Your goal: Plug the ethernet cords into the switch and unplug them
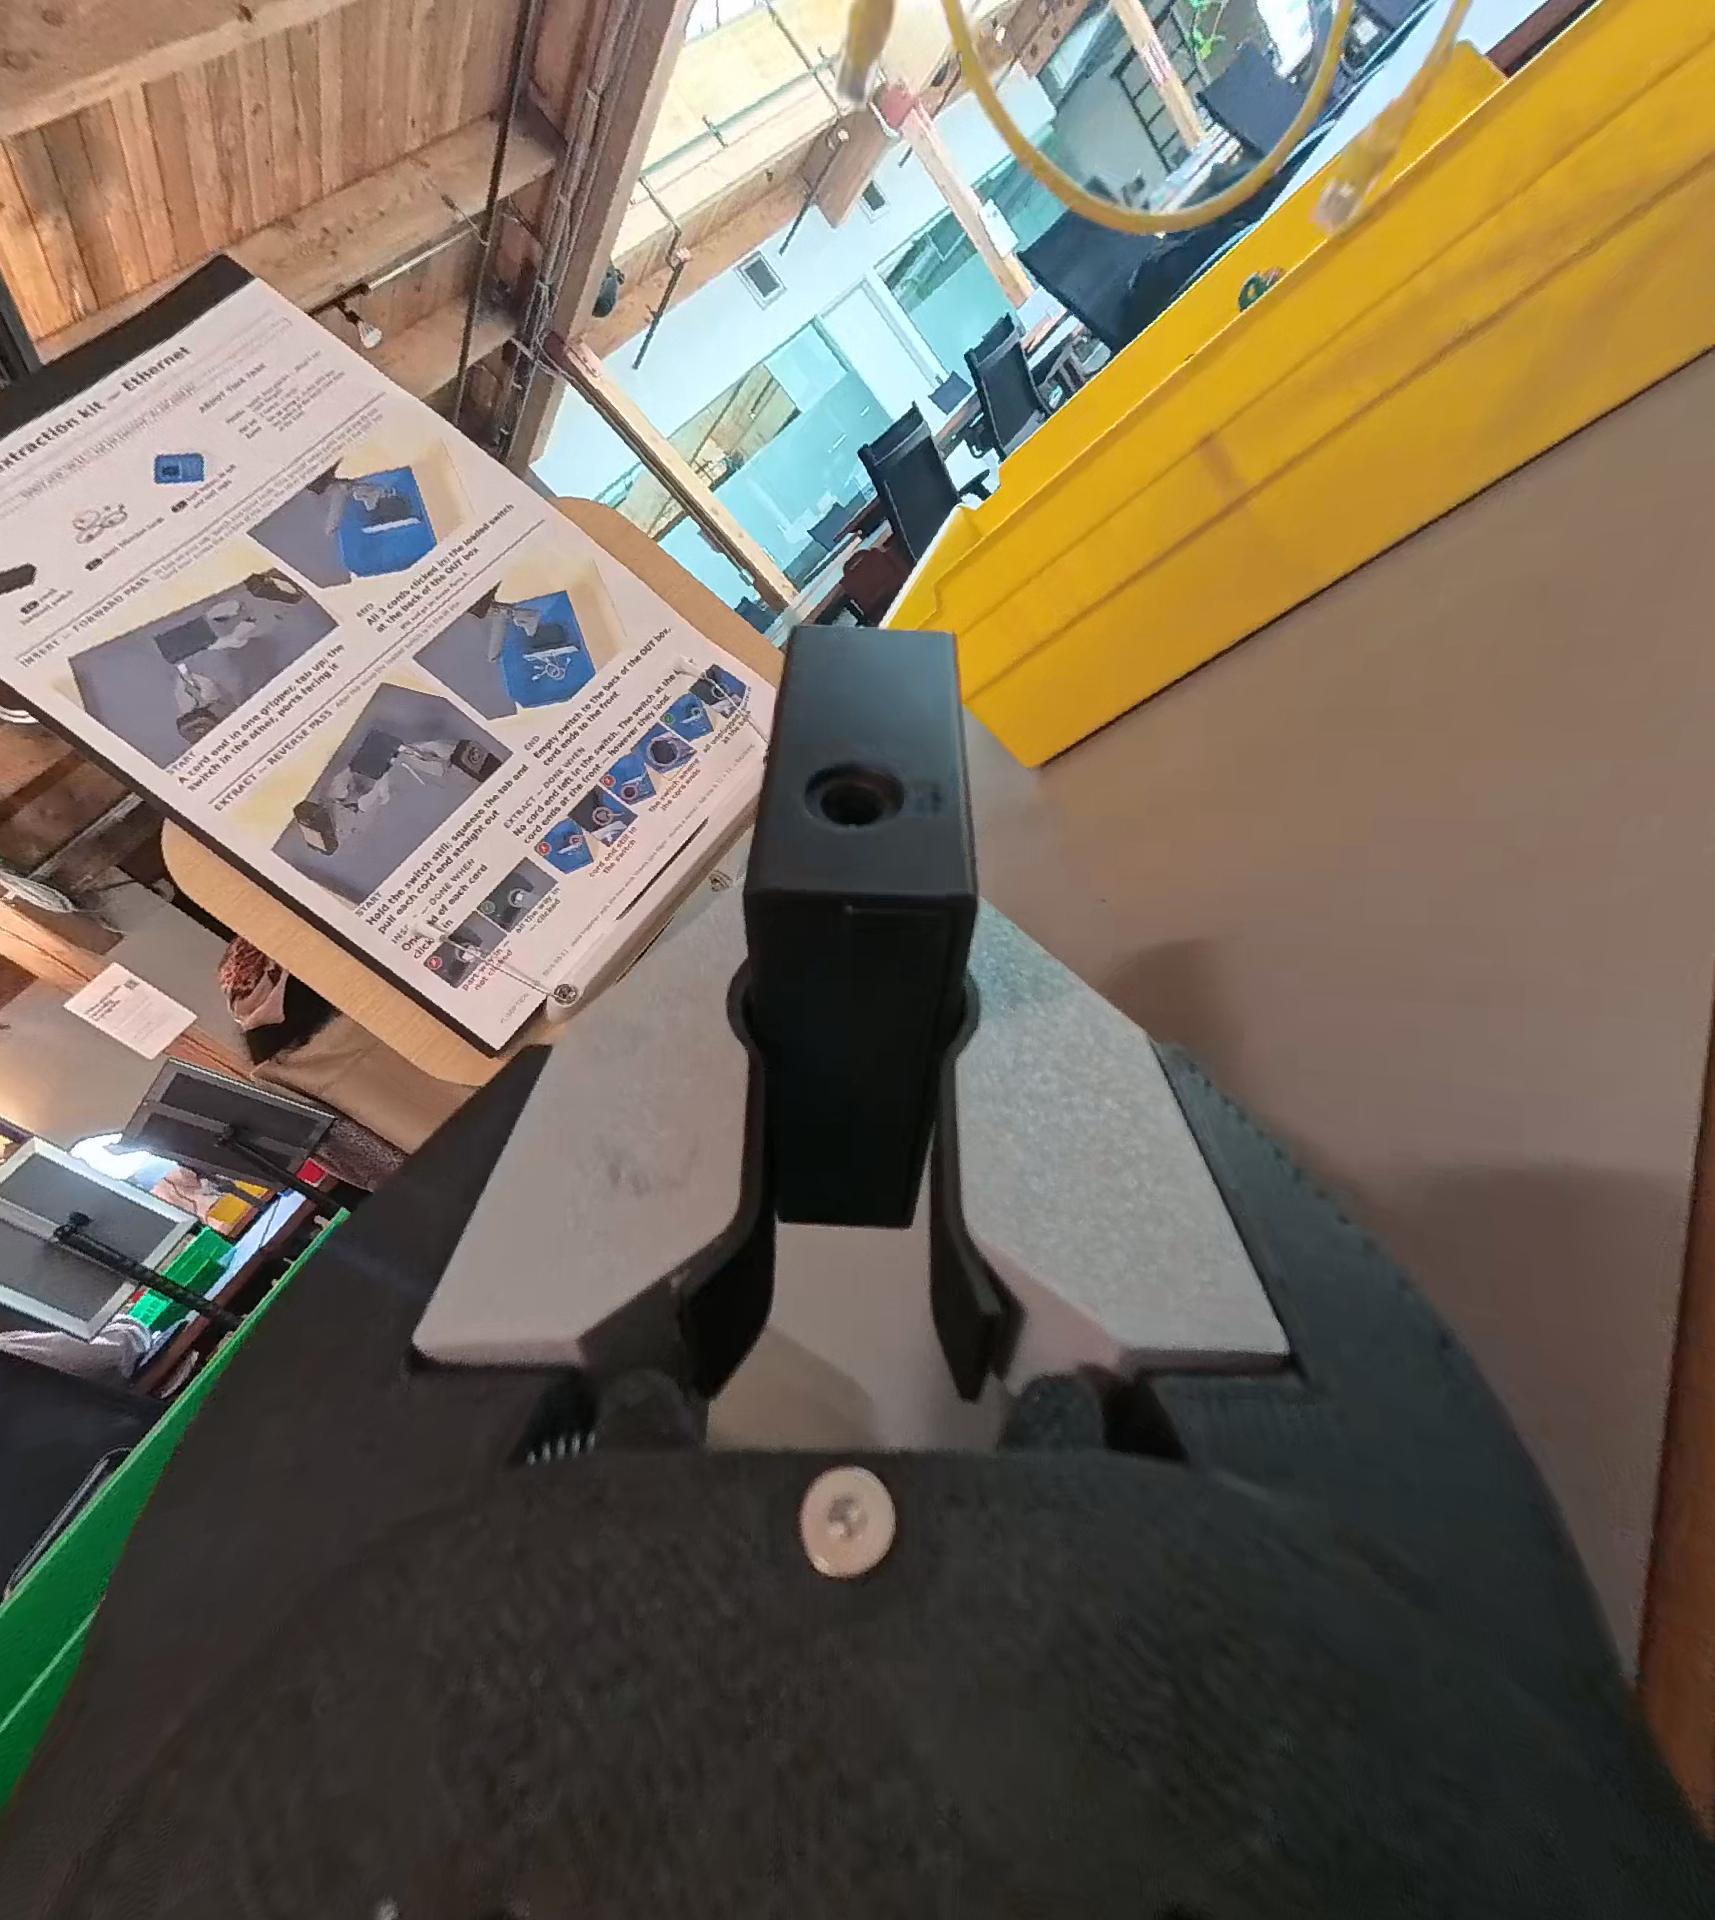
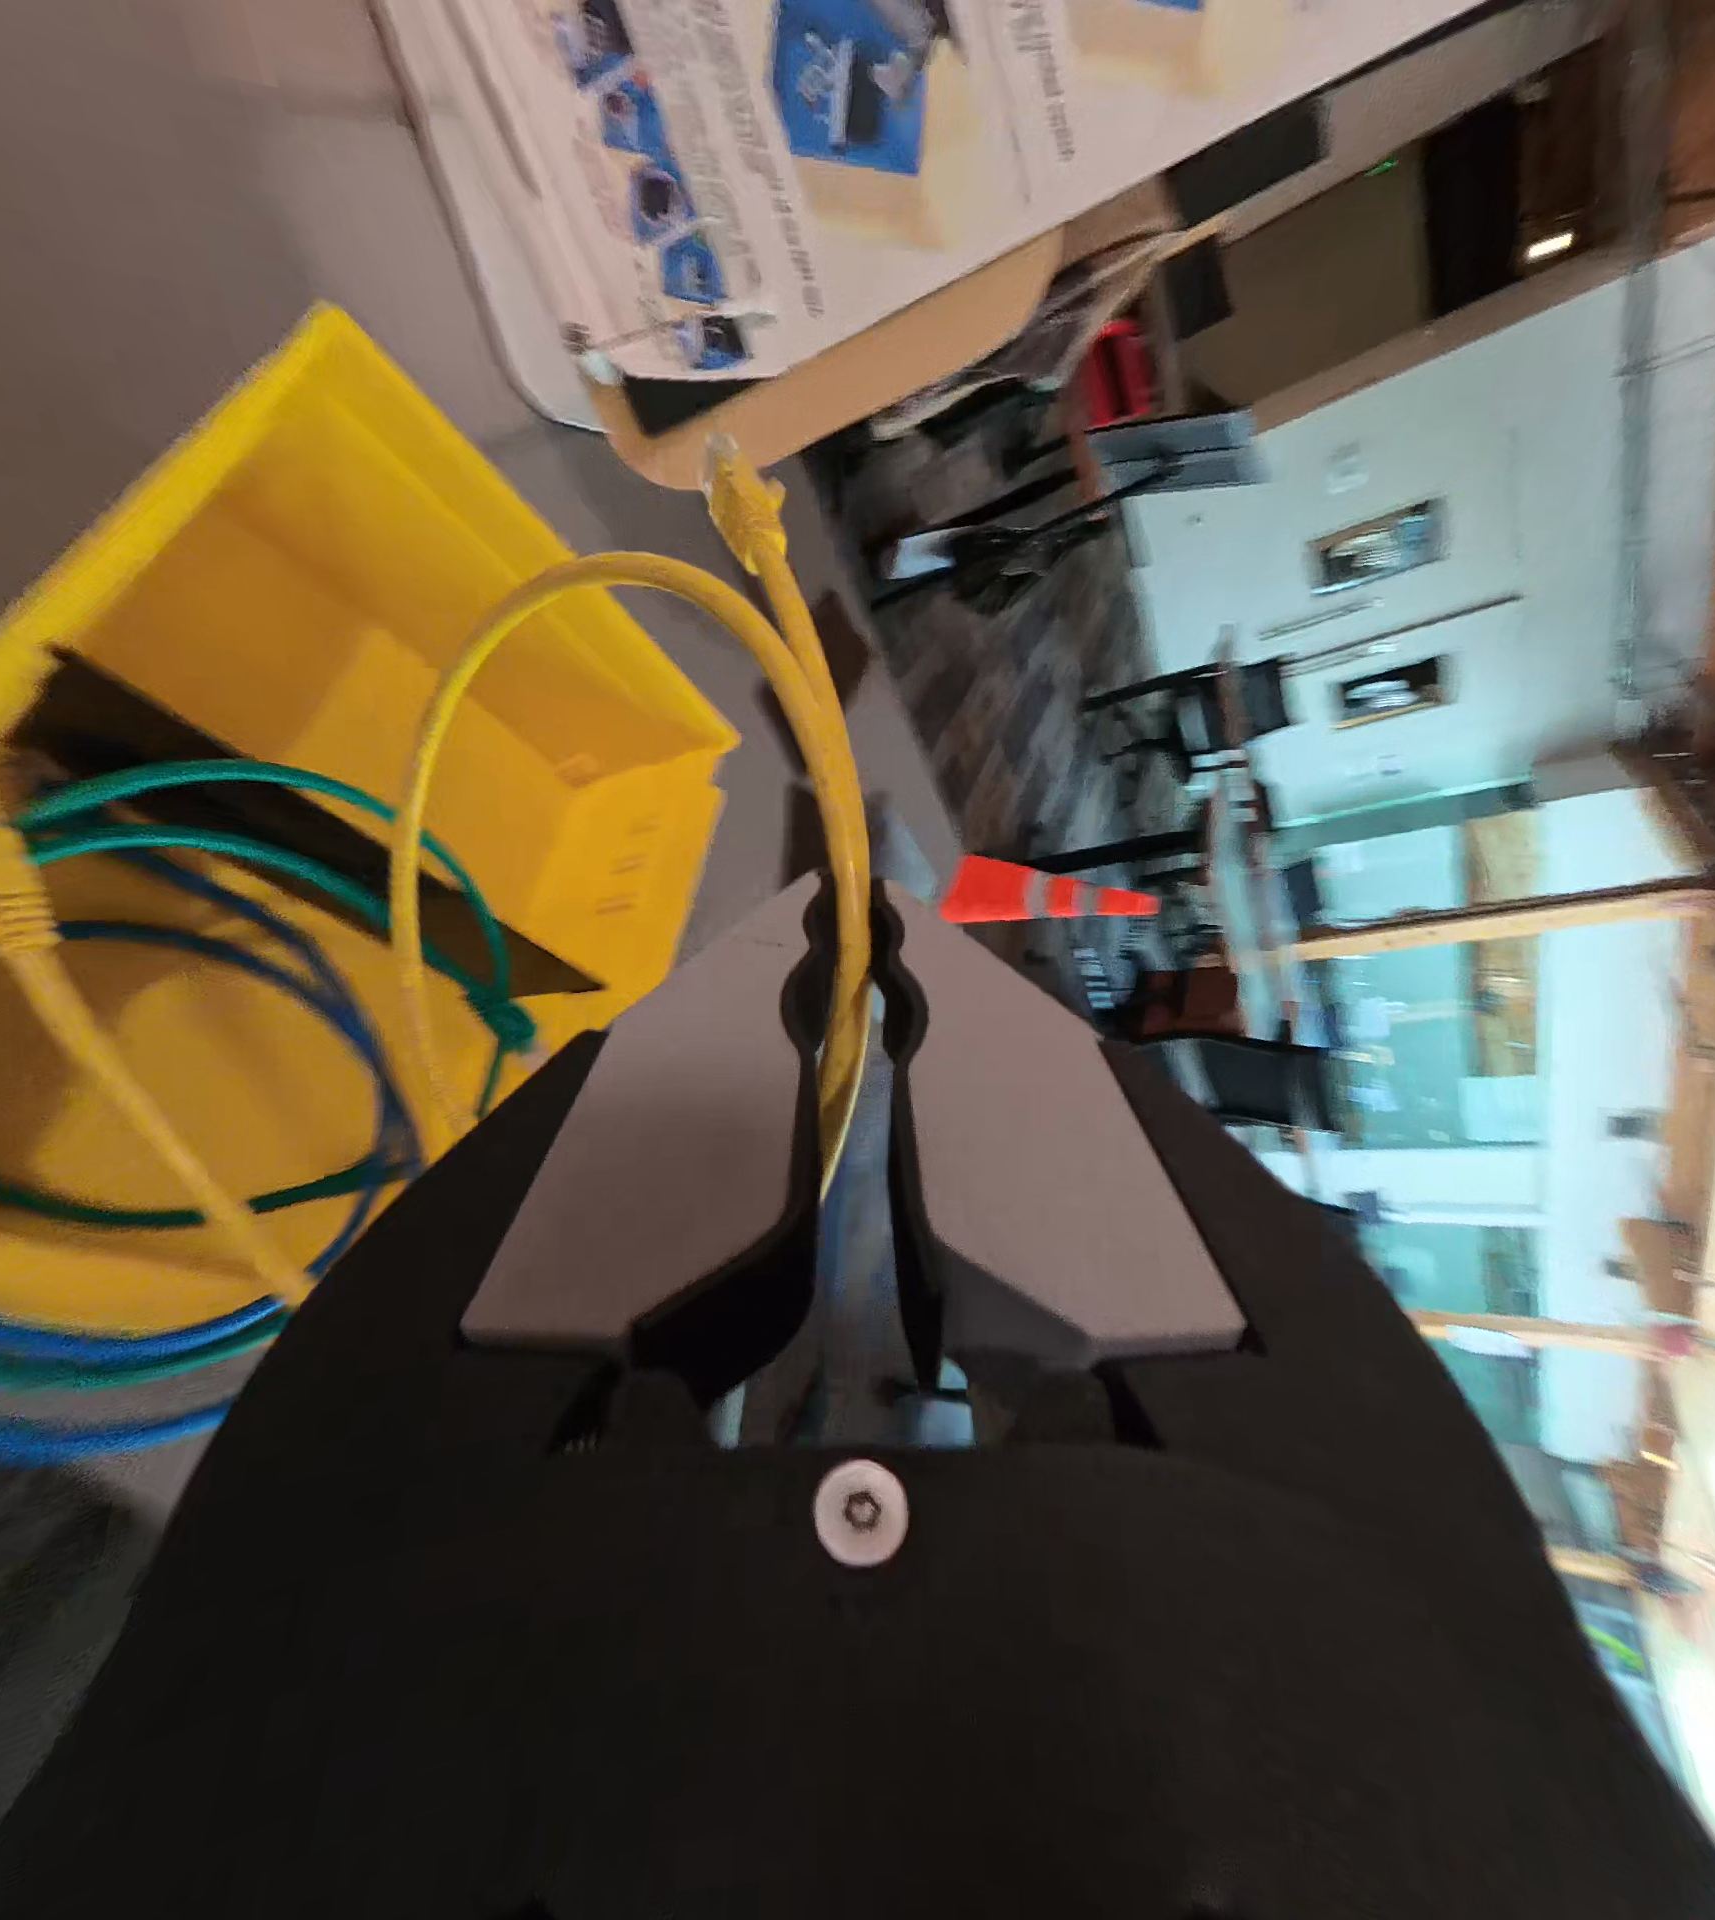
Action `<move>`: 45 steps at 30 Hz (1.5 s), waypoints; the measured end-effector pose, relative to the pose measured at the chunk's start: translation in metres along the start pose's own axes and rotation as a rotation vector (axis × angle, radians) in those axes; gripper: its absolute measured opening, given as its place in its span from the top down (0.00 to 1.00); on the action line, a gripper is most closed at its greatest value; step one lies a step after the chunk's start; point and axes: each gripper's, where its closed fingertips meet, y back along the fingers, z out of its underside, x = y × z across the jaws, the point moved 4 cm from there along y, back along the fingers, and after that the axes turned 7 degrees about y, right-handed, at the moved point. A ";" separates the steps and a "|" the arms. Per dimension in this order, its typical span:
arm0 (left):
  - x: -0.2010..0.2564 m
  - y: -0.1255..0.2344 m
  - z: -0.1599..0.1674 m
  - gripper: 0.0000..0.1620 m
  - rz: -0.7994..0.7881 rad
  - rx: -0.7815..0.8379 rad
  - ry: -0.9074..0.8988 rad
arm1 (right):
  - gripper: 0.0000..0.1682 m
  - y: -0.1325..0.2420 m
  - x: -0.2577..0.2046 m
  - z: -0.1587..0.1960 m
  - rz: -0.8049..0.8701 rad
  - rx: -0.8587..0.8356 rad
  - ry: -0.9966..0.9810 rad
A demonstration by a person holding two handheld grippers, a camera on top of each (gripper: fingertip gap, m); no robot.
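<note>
Switch (image 1: 858, 914) pinched upright in left gripper (image 1: 853, 1013), lifted above grey table (image 1: 1404, 935), steadied for plugging. Yellow ethernet cord (image 2: 837, 831) clamped mid-length by right gripper (image 2: 848, 935), plug (image 2: 741, 506) free at far end; green (image 2: 209, 790) and blue cords (image 2: 53, 1340) waiting left in yellow bin (image 2: 572, 665).

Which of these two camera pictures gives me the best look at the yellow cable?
The right wrist view. There the yellow cable runs between the right gripper fingers, with its loop and both plugs in sight, above the yellow bin. The left wrist view catches only a blurred arc of it at the top edge.
</note>
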 end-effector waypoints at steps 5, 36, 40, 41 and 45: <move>0.001 0.000 0.002 0.83 0.003 -0.013 -0.006 | 0.99 -0.009 -0.008 0.008 0.169 0.068 0.060; 0.007 0.000 -0.002 0.83 0.040 0.020 -0.023 | 0.60 0.010 -0.086 -0.008 -0.543 0.469 -0.253; 0.014 -0.003 0.000 0.83 0.053 -0.010 -0.069 | 0.70 0.046 -0.099 -0.082 -0.490 0.792 -0.260; 0.016 -0.004 0.000 0.83 0.064 -0.015 -0.080 | 0.71 0.049 -0.112 -0.103 -0.479 0.845 -0.230; 0.027 -0.002 -0.005 0.83 0.139 0.011 -0.080 | 0.68 0.034 -0.191 -0.178 -0.554 0.856 -0.004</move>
